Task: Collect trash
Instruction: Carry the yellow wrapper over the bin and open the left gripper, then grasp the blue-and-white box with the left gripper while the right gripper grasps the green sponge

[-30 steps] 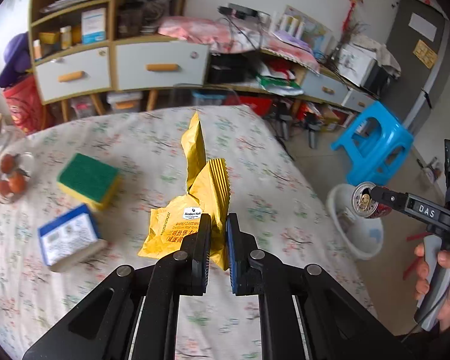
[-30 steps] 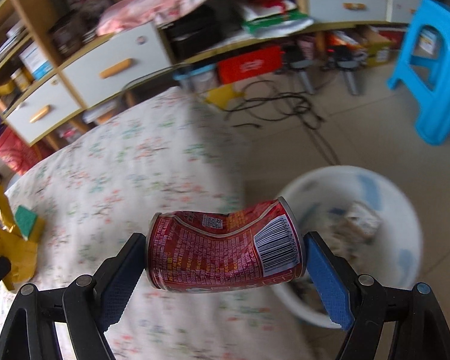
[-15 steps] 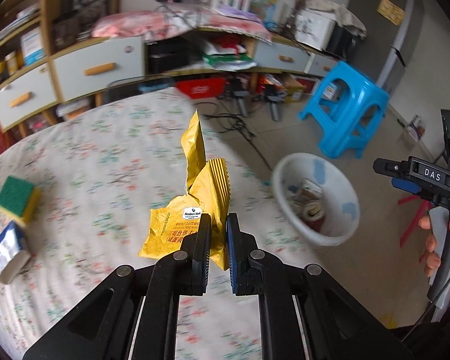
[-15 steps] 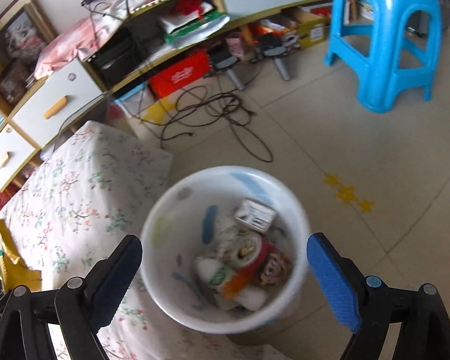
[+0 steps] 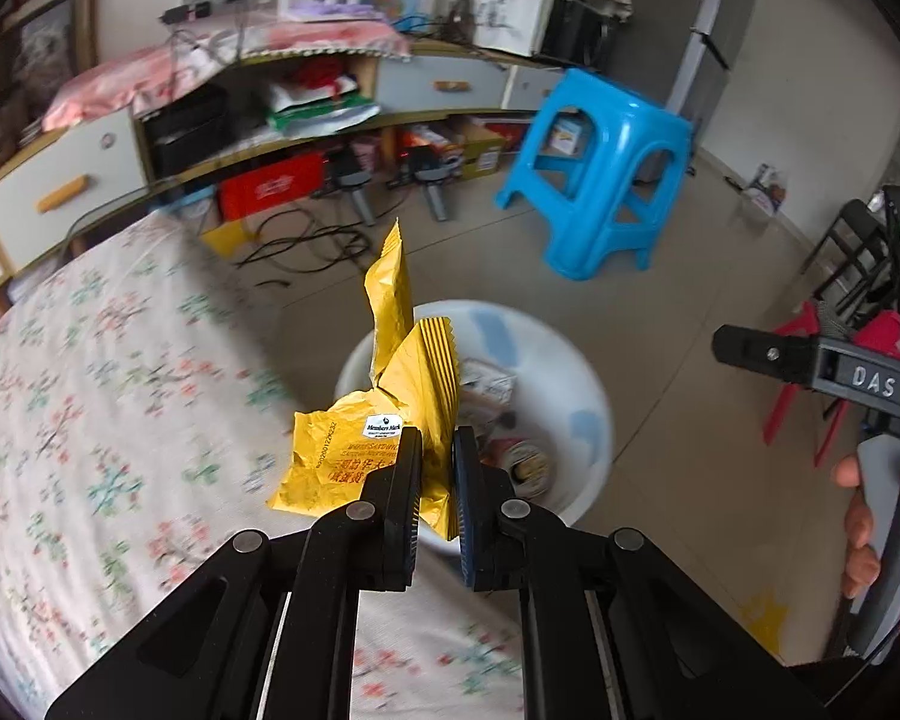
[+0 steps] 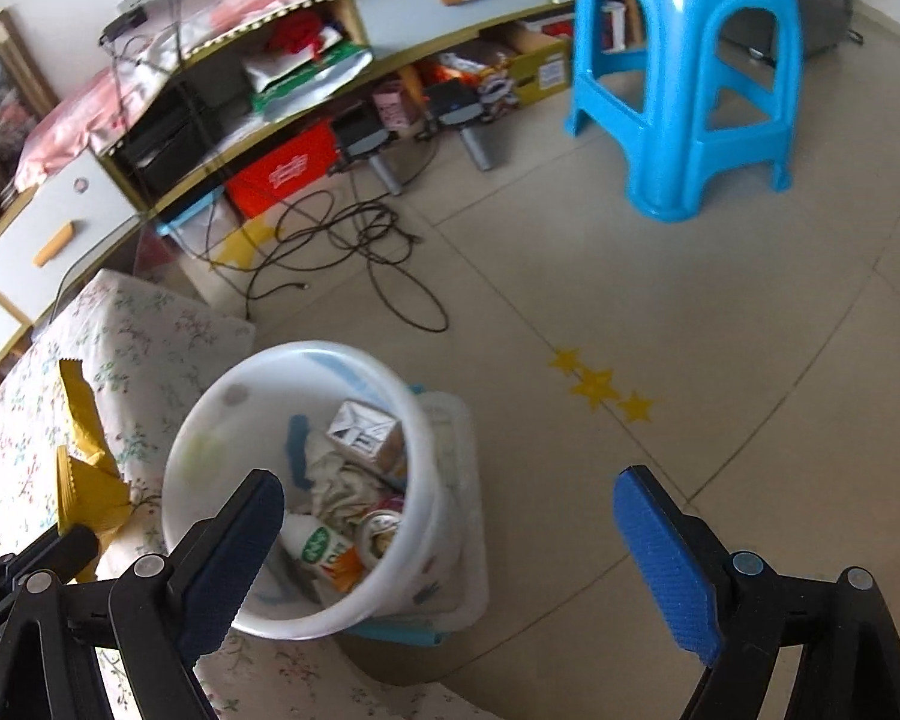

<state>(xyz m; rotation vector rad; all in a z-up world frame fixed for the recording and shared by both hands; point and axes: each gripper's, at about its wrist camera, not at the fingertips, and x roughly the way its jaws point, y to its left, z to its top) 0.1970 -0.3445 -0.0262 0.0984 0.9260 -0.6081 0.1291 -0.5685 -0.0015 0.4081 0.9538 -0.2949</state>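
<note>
My left gripper (image 5: 437, 450) is shut on a crumpled yellow snack wrapper (image 5: 384, 414) and holds it over the table edge, just in front of the white trash bin (image 5: 588, 414). The wrapper also shows at the left of the right wrist view (image 6: 87, 480). My right gripper (image 6: 444, 510) is open and empty above the white trash bin (image 6: 210, 420). The bin holds a red can (image 6: 381, 531), a carton and other trash. My right gripper also shows at the right of the left wrist view (image 5: 744, 345).
The floral-cloth table (image 5: 90, 420) lies to the left of the bin. A blue plastic stool (image 6: 690, 72) stands on the tiled floor beyond. Cables (image 6: 354, 246) lie on the floor before a cluttered low cabinet (image 6: 330, 60). A red object (image 5: 804, 360) stands at right.
My right gripper opened and the red can dropped into the bin. My left gripper carried the yellow wrapper from over the table toward the bin.
</note>
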